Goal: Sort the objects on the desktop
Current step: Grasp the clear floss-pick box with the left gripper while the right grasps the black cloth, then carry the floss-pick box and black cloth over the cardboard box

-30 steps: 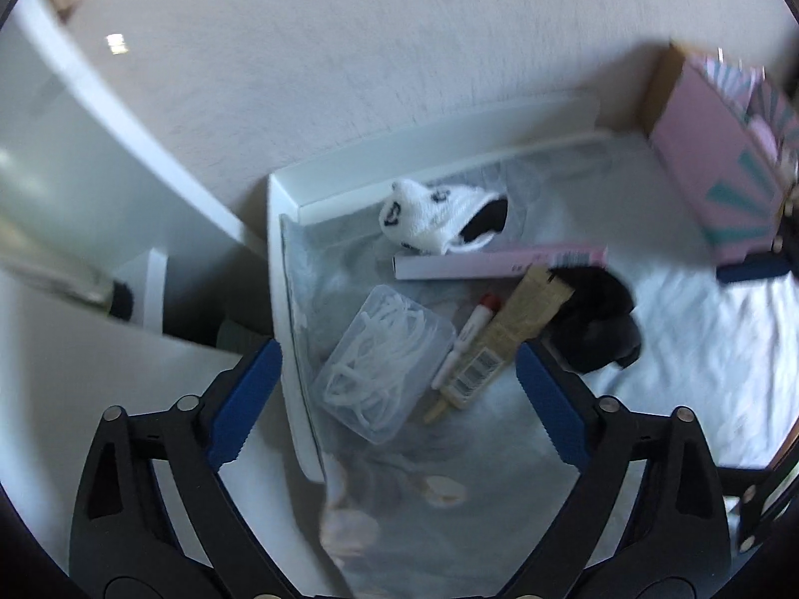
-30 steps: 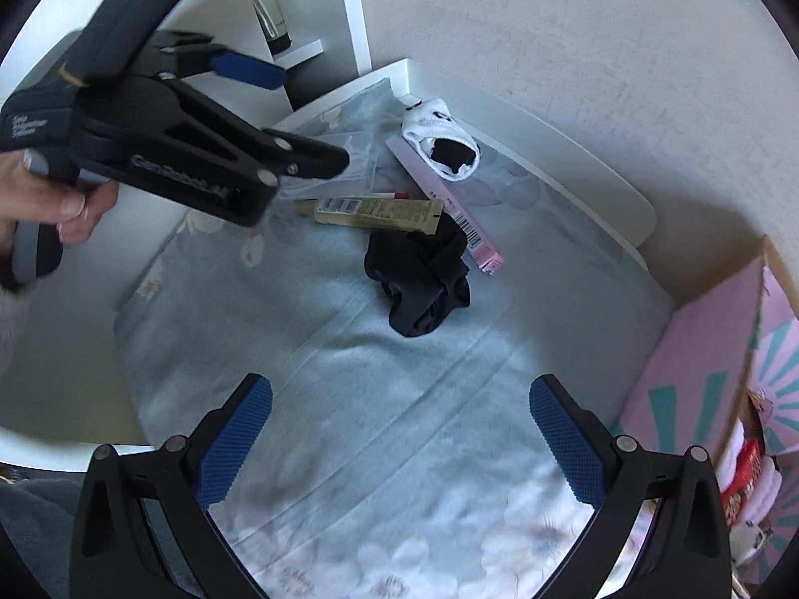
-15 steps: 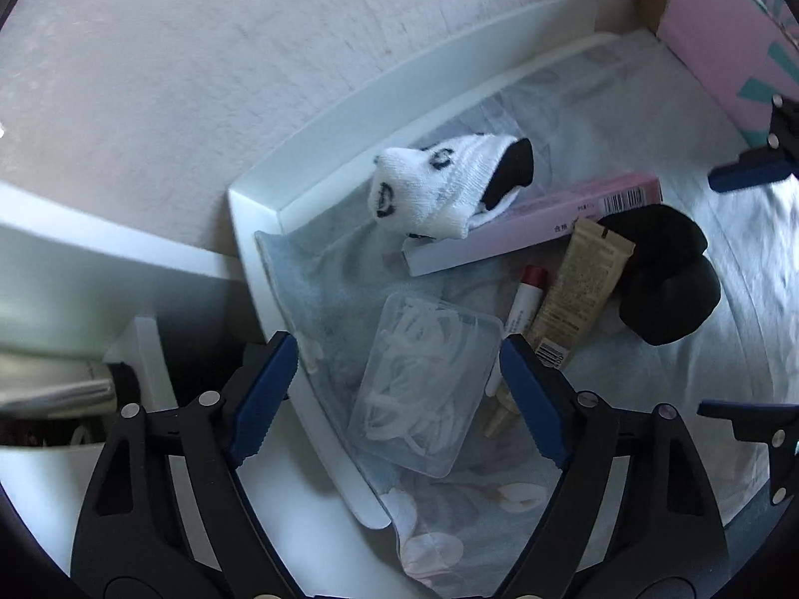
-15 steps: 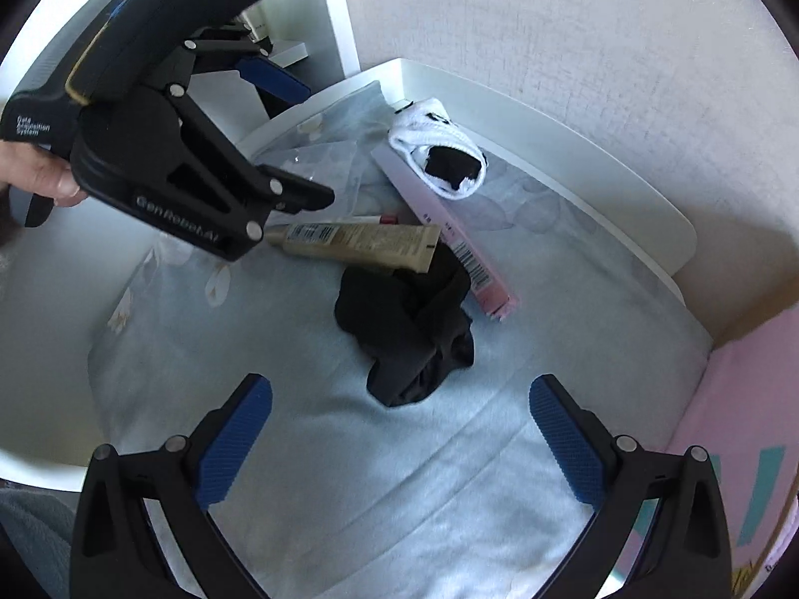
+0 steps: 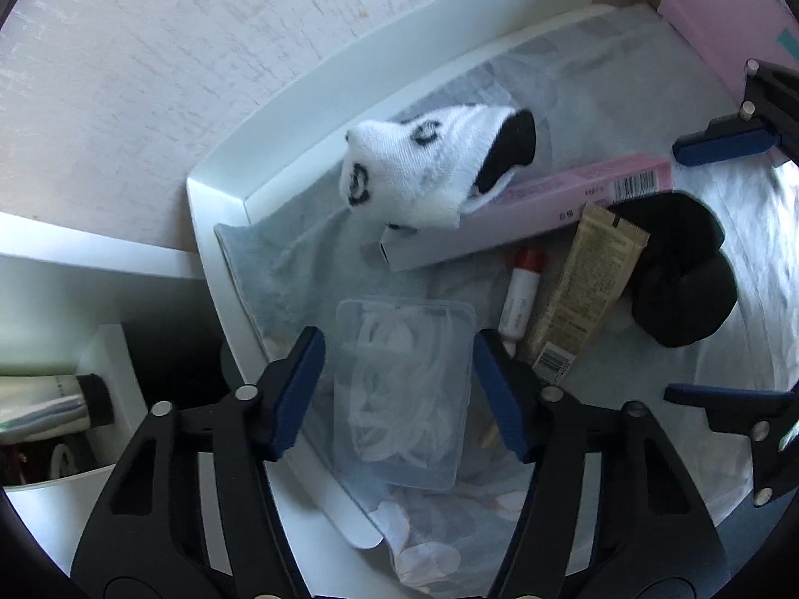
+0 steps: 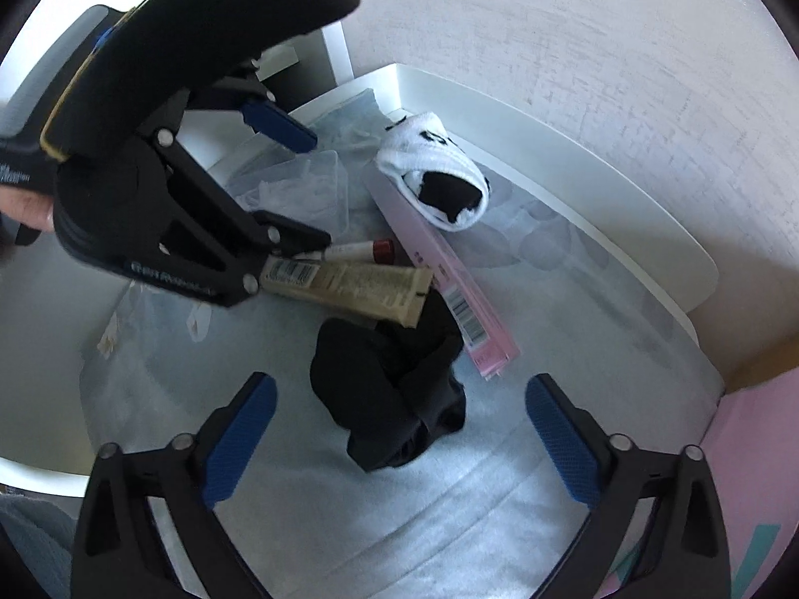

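Left gripper [image 5: 399, 394] has descended over the clear box [image 5: 402, 389], jaws closing astride it, pads not yet touching.
Box's long axis runs along the fingers; its contents are indistinct. Right gripper [image 6: 399, 444] stands wide, closing slightly, over the black cloth [image 6: 394, 399].

We pointed both grippers steeply down; our left gripper [image 5: 397, 389] was closing its jaws, while our right gripper [image 6: 399, 442] stood wide, narrowing slightly.
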The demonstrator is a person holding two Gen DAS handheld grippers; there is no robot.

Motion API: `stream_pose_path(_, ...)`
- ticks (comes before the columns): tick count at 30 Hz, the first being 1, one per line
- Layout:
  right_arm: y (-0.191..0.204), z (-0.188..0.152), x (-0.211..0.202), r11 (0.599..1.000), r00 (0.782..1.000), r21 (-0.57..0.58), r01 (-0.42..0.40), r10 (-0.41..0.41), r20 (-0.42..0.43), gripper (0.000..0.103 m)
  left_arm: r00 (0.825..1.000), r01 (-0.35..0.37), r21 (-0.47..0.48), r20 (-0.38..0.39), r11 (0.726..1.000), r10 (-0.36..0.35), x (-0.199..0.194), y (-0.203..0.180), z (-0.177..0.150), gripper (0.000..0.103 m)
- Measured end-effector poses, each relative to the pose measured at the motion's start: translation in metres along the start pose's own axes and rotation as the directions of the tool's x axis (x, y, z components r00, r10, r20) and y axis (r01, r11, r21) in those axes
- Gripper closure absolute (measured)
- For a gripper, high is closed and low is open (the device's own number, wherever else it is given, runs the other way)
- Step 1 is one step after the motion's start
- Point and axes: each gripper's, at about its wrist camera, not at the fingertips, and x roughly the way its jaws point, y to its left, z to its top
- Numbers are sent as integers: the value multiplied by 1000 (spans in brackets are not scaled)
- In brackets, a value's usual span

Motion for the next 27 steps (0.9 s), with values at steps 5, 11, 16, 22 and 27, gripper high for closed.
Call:
stream_pose_path(5,3,1,12,1000,999,-14,4,-5,-32,39,998,67,-90,-2,994,-67,0,13,4,51)
stream_pose_path(11,1,3,8,1000,1000,3,4,-4,-27,75,996,93,-189,14,978,-92,-5,25,4,52)
stream_pose_path(16,2,2,6,1000,999,19,5,-4,-33,82,994,107,-229,29,967,-103,-14,27,3,52)
stream_pose_path(22,6,-7,-6,998,999,61,-21,23,-36,83,994,108,-254,40,961,-101,-32,21,3,52)
stream_pose_path(27,2,-14,-19,992,998,109,-59,62,-30,86,991,132,-286,70,949,-117,-52,20,0,52)
